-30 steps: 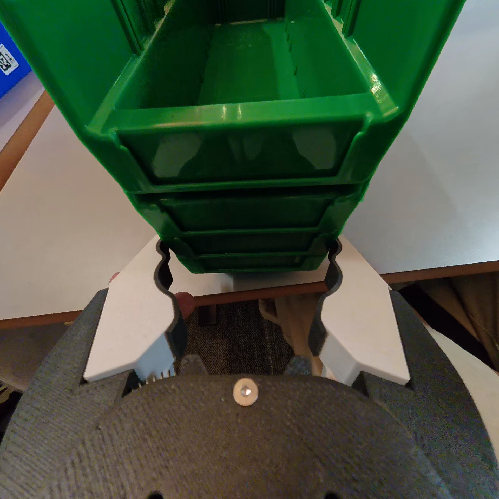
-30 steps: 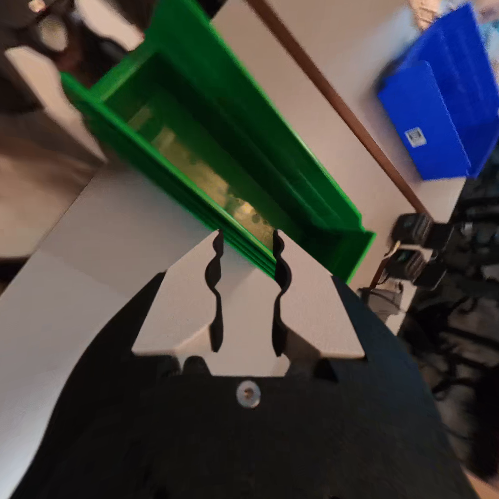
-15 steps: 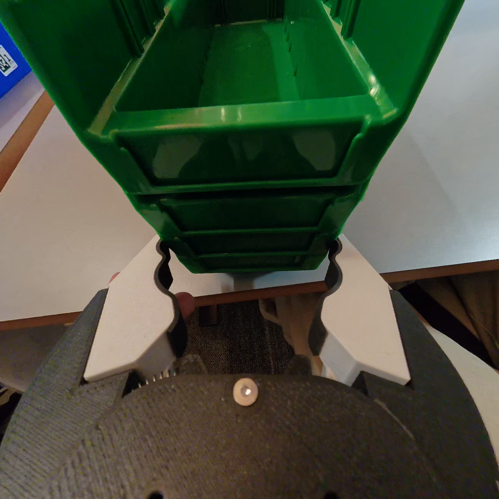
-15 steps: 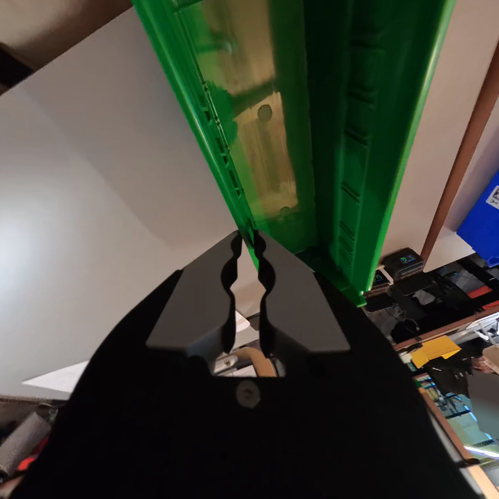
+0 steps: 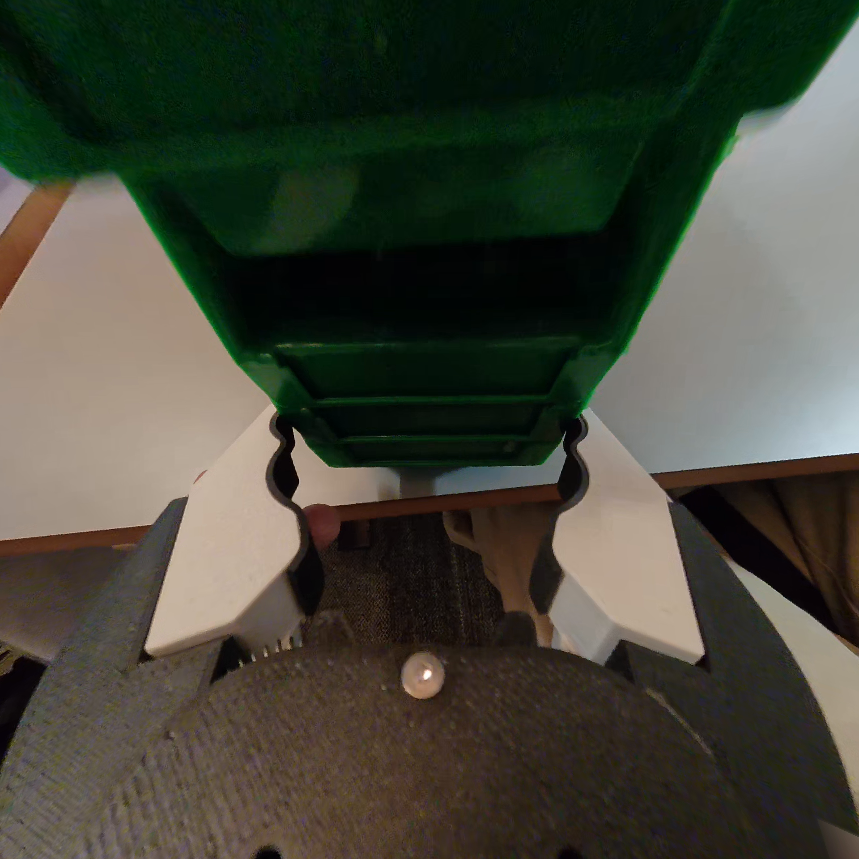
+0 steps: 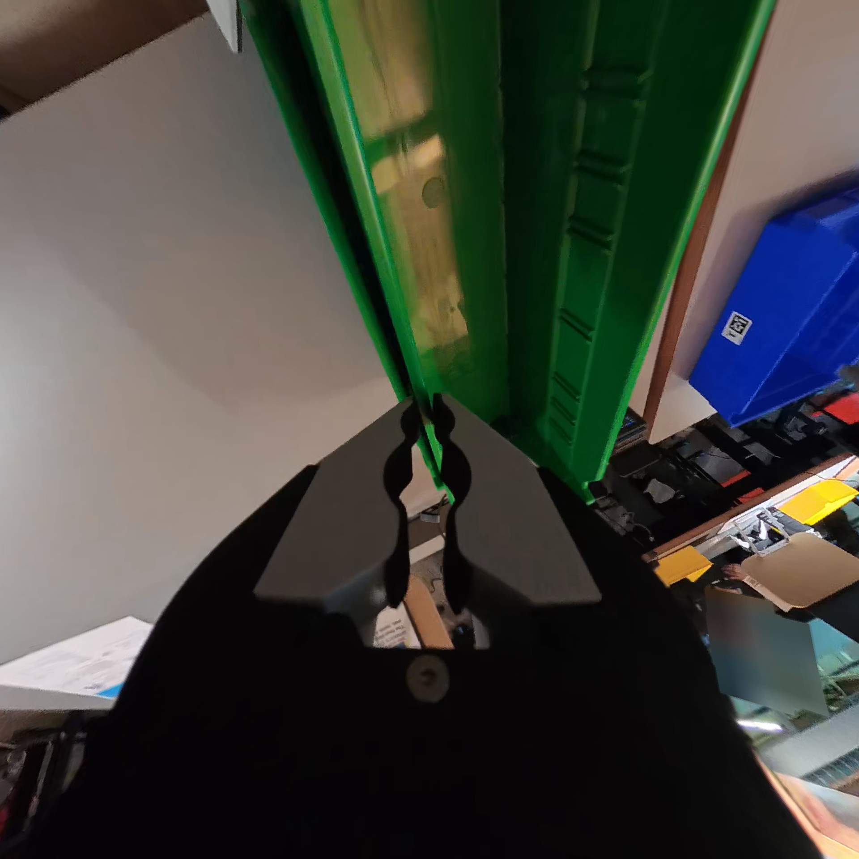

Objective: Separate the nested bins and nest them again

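White table (image 5: 116,372) with wooden edge, grey carpet (image 5: 409,576) below, blue crate (image 6: 785,297), cluttered shelves behind

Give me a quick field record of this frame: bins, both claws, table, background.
bins: green nested stack, top bin lifted away from the rest at the near end, blurred
left claw: fingers wide apart, bracing the lower stack's sides
right claw: shut on the side wall rim of the top bin
table: white top, brown edge
background: blue bin with a sticker, yellow bins farther off
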The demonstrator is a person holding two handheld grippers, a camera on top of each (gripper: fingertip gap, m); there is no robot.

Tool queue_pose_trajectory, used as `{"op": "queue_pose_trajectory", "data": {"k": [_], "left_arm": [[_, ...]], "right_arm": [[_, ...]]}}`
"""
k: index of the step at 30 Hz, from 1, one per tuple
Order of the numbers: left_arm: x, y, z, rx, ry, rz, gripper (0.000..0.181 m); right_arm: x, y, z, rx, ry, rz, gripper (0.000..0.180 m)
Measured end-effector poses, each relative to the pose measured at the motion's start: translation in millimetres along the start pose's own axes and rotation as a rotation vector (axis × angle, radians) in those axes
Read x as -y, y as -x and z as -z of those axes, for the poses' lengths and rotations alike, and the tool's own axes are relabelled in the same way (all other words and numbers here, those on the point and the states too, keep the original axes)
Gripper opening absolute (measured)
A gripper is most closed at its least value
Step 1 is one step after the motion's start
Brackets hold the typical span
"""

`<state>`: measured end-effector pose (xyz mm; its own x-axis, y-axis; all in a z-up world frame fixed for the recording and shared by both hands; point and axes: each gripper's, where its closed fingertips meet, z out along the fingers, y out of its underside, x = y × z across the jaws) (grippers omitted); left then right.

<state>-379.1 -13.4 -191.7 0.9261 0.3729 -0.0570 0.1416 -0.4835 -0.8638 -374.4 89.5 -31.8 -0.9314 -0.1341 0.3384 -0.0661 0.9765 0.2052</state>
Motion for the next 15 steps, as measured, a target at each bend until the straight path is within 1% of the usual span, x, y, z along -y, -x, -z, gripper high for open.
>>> {"op": "queue_pose_trajectory", "data": {"k": [4,9,12,15], "left_arm": [[0,0,0,0.000,-0.002,-0.002,0.115],[0,0,0,0.000,-0.003,0.000,0.115],[-1,0,0,0.000,-0.004,-0.001,0.115],[-1,0,0,0.000,-0.005,0.000,0.116]], "right_arm": [[-6,-5,31,-0.066,-0.022,-0.031,0.003],[-26,-5,75,-0.177,-0.014,-0.093,0.002],[-43,10,96,-0.216,0.014,-0.120,0.002],[-56,37,103,-0.214,0.051,-0.142,0.002]]}}
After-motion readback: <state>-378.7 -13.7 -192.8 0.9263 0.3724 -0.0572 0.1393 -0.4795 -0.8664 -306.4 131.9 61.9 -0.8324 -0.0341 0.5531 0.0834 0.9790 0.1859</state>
